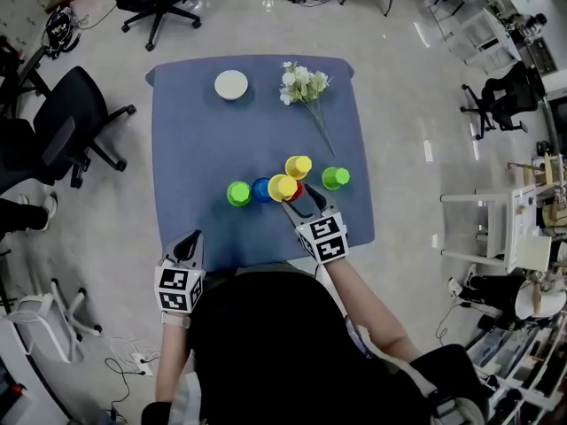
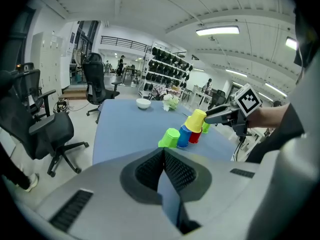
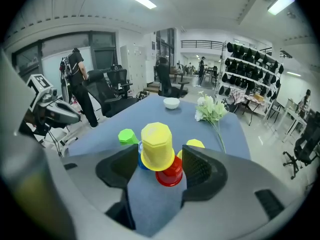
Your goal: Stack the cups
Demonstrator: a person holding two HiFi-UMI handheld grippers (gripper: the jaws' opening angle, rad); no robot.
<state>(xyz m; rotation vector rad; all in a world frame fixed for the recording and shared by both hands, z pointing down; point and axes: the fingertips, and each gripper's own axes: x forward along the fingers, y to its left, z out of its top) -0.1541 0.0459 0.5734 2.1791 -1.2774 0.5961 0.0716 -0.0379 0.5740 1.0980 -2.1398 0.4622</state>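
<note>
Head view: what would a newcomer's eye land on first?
A yellow cup perched on a red cup, between the right gripper's open fingers. A green cup and a blue cup stand at its left; a white bowl and flowers lie at the blue table's far edge.

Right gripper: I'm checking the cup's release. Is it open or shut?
Open: the right gripper has its fingers apart either side of the yellow plastic cup capping the red plastic cup.
</note>
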